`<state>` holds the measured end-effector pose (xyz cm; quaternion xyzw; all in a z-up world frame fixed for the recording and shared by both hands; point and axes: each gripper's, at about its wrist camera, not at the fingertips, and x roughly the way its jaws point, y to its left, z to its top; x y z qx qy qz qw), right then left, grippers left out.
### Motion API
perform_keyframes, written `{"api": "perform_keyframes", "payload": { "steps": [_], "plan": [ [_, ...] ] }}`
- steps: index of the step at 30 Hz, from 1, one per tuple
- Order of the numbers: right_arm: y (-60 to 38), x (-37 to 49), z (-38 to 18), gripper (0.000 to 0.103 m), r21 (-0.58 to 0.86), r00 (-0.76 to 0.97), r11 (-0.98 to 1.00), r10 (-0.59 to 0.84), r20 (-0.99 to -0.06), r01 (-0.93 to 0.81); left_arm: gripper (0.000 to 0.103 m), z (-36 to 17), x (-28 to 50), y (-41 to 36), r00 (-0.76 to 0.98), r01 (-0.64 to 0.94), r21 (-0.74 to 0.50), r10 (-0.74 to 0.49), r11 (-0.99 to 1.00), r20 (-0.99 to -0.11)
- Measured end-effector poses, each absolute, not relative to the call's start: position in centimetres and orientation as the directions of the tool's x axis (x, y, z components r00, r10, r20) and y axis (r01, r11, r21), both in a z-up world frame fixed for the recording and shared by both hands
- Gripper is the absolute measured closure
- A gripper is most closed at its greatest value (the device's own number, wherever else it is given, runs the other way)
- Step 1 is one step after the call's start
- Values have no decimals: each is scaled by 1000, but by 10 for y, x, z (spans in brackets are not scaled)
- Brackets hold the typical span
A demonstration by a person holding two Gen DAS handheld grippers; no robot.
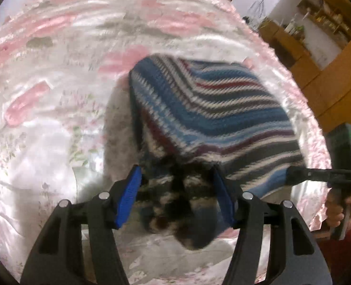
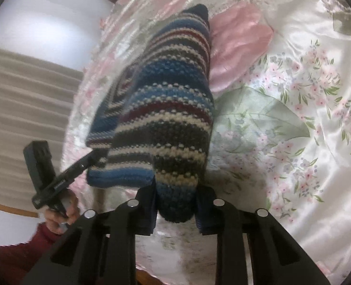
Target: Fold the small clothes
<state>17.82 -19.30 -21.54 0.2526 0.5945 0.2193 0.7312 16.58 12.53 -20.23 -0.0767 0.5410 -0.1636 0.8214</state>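
Knit [image 1: 211,109]: horizontal stripes in blue, navy, cream, dark grey and maroon, some bands speckled cream on dark. Bedspread [image 2: 282,109]: glossy white satin with pink blooms, small pink flowers, green leaves. Left tool [image 1: 177,185]: black frame, bright blue pads [image 1: 130,194]. Right tool [image 2: 176,204]: black, pads dark blue. Sleeve [image 2: 7,258]: dark red. Shelves [image 1: 322,54]: orange-brown wood.

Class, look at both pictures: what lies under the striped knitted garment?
Under the striped knitted garment lies the shiny floral bedcover, pink and white, visible all around it. Both the left gripper and right gripper hold its edge. The bedcover directly beneath is hidden.
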Motion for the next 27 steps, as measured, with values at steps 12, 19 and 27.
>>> {"api": "perform_keyframes", "payload": {
  "steps": [12, 19, 27],
  "plan": [
    [-187, 172, -252, 75, 555, 195, 831, 540, -819, 25, 36, -244, 170, 145, 310, 125, -355, -376, 926, -873],
    [-171, 154, -219, 51, 420, 242, 907, 408, -881, 1, 27, -208, 150, 151, 356, 73, -324, -328, 943, -875],
    [-149, 108, -188, 41, 338, 270, 941, 324, -907, 7, 17, -171, 105, 158, 363, 75, -256, -265, 964, -893]
  ]
}}
